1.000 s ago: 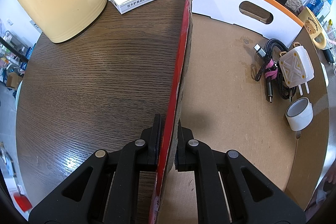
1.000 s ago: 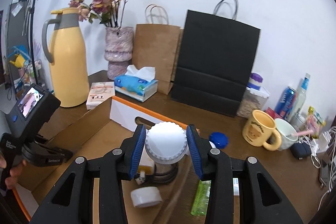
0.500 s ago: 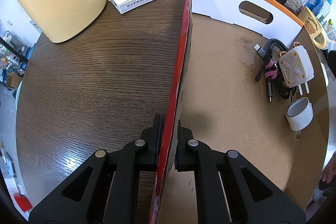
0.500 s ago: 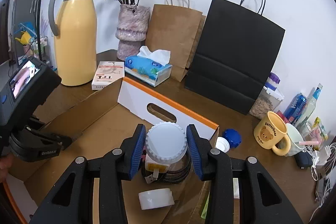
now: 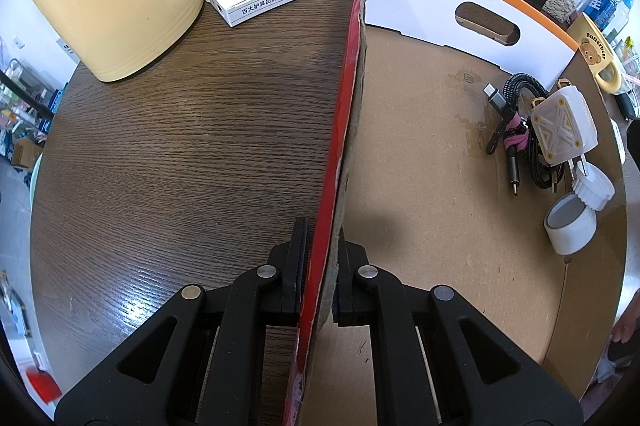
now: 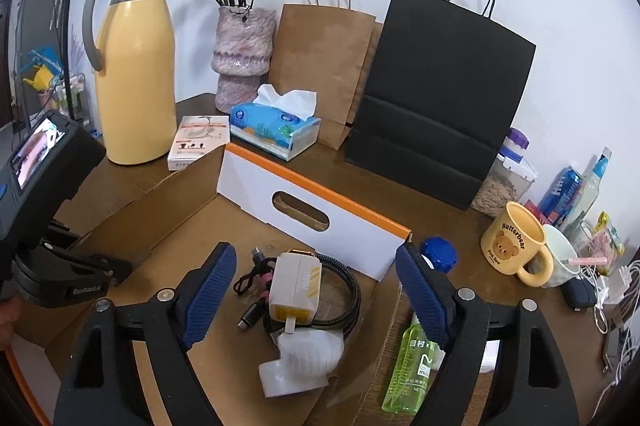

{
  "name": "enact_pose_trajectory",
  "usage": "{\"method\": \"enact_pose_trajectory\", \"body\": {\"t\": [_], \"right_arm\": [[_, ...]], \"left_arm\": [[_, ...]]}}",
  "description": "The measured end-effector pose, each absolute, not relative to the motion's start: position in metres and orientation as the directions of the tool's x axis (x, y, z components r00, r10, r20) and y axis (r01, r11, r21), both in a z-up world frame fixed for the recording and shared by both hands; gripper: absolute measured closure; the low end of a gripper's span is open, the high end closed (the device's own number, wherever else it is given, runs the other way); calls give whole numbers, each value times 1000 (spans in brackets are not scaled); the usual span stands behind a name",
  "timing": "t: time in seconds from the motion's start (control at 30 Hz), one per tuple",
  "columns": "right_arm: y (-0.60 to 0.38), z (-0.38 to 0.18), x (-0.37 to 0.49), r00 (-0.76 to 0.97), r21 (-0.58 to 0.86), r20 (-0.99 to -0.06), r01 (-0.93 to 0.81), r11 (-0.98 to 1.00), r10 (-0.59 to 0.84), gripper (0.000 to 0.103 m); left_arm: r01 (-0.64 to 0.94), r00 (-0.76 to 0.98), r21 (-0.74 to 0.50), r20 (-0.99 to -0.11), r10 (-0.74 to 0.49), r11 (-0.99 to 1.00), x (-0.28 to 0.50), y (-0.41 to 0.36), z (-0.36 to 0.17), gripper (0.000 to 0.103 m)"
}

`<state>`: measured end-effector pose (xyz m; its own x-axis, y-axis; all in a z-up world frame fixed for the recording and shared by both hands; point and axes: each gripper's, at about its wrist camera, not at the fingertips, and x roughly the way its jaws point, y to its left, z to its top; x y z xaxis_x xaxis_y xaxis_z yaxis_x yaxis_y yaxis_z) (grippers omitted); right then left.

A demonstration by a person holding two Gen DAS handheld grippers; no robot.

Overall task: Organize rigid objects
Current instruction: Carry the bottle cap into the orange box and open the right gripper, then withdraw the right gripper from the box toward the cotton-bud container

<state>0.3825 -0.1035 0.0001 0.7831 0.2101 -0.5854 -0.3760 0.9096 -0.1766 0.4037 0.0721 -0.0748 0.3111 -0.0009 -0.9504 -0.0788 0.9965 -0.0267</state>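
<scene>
My left gripper [image 5: 322,246] is shut on the left wall of the cardboard box [image 5: 420,146], red outside and brown inside. The jaws of my right gripper [image 6: 314,266] are opening, with nothing between them. Below it, a white ribbed lid [image 6: 310,350] lies on the box floor, blurred, against a white tape roll [image 6: 290,380]. A white charger [image 6: 294,286] rests on a coiled black cable [image 6: 348,302] just behind. In the left wrist view the lid [image 5: 594,186], tape roll [image 5: 570,228] and charger [image 5: 564,130] sit by the box's right wall.
A yellow jug [image 6: 136,78], a small white carton [image 6: 198,140], a tissue box [image 6: 276,126], a vase and two paper bags stand behind the box. To its right are a green spray bottle [image 6: 412,366], a blue cap [image 6: 440,252] and a yellow mug [image 6: 516,242].
The right jaws have sprung apart and the white lid they held now lies on the box floor beside the tape roll. The left gripper has kept still on the wall.
</scene>
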Motion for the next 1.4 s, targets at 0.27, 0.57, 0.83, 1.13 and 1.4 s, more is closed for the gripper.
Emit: {"method": "enact_pose_trajectory", "body": {"t": [0.27,0.57,0.83,1.13,1.4], "right_arm": [[-103,1,382,783,-179,-585,-377,909,210,17],[-108,2,381,786,-179,-585,-366,913,200,17],[-126,3,377,793,-174,-585,-327,929,170,17],[-163,4,366,798,-174,-595,-251,952,102,17],[-194,-1,354,786,-163,-616,-192,968,52,17]], "left_arm": [[-79,311,-27,-950,-1,997,404,72,-75,98],[-79,311,-27,-950,-1,997,404,72,-75,98],[-79,311,-27,-950,-1,997,404,72,-75,98],[-79,311,-27,-950,-2,997,404,73,-75,98],[-78,311,-27,-950,-1,997,404,72,-75,98]]}}
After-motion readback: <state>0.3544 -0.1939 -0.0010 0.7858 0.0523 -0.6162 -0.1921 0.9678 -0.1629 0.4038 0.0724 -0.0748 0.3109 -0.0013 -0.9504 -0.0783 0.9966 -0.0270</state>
